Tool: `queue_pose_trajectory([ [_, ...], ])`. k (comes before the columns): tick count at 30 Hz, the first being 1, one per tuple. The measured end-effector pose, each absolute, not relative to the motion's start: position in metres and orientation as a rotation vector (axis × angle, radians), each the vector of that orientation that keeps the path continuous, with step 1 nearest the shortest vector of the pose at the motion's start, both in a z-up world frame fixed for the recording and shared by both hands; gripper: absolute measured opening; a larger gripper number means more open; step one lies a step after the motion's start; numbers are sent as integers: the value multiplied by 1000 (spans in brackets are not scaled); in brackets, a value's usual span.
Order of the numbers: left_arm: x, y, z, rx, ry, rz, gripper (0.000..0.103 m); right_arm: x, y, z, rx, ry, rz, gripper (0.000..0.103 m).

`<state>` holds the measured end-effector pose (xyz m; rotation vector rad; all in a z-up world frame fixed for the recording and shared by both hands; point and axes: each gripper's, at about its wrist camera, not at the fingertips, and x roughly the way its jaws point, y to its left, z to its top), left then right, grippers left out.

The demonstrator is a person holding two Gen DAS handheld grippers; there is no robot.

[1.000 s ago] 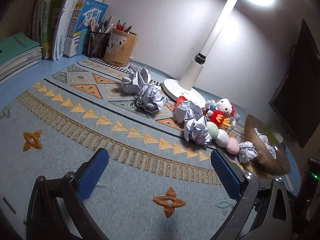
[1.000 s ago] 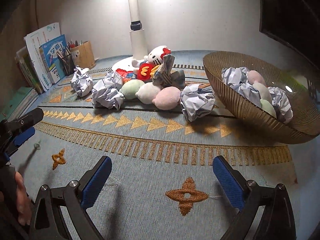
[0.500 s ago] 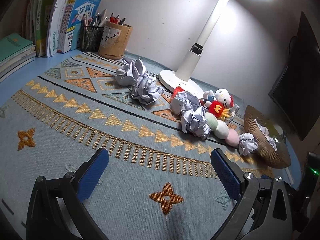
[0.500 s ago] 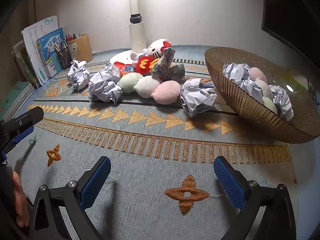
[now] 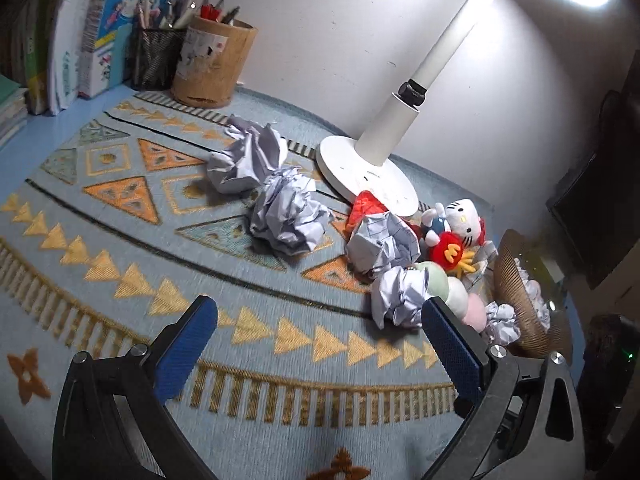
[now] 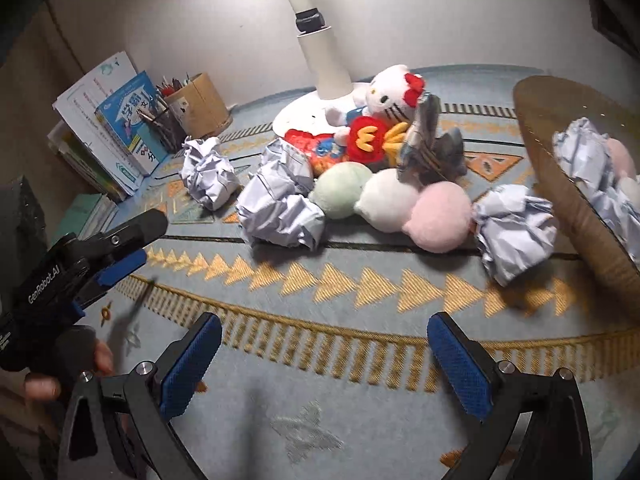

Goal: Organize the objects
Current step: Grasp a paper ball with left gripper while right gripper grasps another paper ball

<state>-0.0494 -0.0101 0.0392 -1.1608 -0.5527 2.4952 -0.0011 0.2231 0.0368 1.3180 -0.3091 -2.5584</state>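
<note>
Right wrist view, left to right: left gripper (image 6: 120,248) and right gripper (image 6: 324,360), both spread wide and empty; crumpled white paper balls (image 6: 280,204) on the mat; ribbed brown bowl (image 6: 568,184). Advise centring one ball between the pads before squeezing.

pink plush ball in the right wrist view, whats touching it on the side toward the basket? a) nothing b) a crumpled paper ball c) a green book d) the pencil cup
B: the round pink plush ball has a crumpled white paper ball pressed against it, between it and the brown woven basket.
</note>
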Motion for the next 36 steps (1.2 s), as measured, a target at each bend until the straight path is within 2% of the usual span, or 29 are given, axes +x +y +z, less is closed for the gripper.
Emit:
queue_pose_trajectory([
  [2,-77,-17,30,-1201,-647,2416,102,-15,211,34,1319,-286,-2551,103],
  [5,-106,-16,20,-1277,-667,2377,102,-38,196,23,1359,-270,-2507,103],
  [12,-126,12,20,-1255,-506,2479,98,-67,184,20,1324,-273,-2589,102],
  [13,-126,17,20,-1250,-466,2495,95,-68,184,20,1311,-262,-2615,94],
  [14,-126,21,20,-1239,-424,2520,90,-67,183,20,1299,-244,-2643,76],
  [16,-124,25,20,-1232,-374,2555,64,-65,181,21,1269,-219,-2637,58],
  [17,-123,25,20,-1230,-371,2552,63,-64,180,22,1254,-207,-2633,56],
  [19,-117,22,20,-1223,-393,2522,59,-59,178,25,1225,-188,-2633,55],
  [25,-57,10,35,-1119,-473,2426,58,-1,193,48,1134,-166,-2645,55],
  [32,31,29,53,-1009,-319,2467,58,69,238,52,1122,-131,-2704,61],
  [36,44,39,45,-949,-211,2486,58,76,253,38,1170,-56,-2758,61],
])
